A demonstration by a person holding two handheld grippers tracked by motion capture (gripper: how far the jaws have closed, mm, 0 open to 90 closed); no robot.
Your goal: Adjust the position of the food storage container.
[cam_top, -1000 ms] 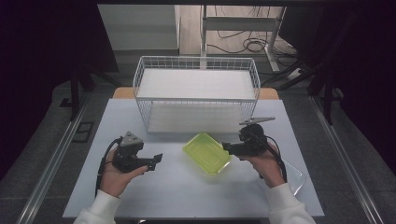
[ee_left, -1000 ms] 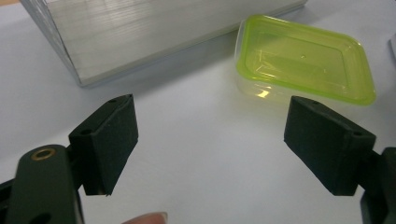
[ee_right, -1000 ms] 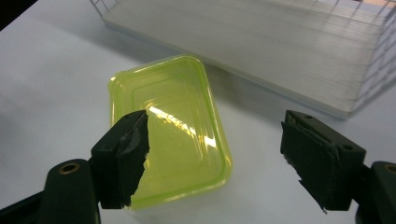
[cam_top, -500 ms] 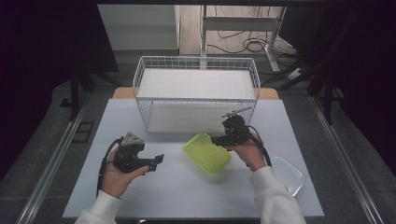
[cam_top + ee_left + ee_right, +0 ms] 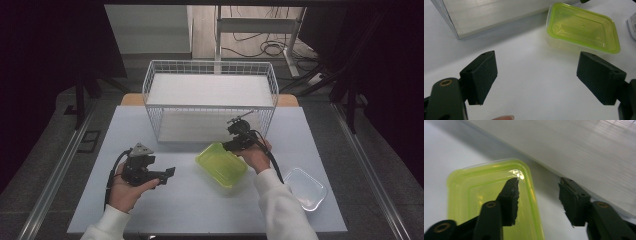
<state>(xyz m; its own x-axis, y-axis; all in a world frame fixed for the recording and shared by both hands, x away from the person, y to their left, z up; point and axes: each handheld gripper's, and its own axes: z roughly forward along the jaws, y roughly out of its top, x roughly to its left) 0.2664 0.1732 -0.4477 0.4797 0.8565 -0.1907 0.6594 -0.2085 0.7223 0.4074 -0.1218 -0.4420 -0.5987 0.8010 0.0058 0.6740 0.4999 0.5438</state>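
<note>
Right gripper (image 5: 231, 145) at the green-lidded box's (image 5: 221, 164) one o'clock corner, jaws just closing, half open astride its rim, pads not pressing. Left gripper (image 5: 167, 173) at its nine o'clock, wide open, empty.

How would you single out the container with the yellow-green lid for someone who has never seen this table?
Start at the white wire basket at the table's far edge. Just in front of its right half lies a shallow rectangular plastic container with a translucent yellow-green lid. The clear lidless tub near the table's right corner has no colour.

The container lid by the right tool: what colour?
Translucent yellow-green lid; clearest in the left gripper view.
</note>
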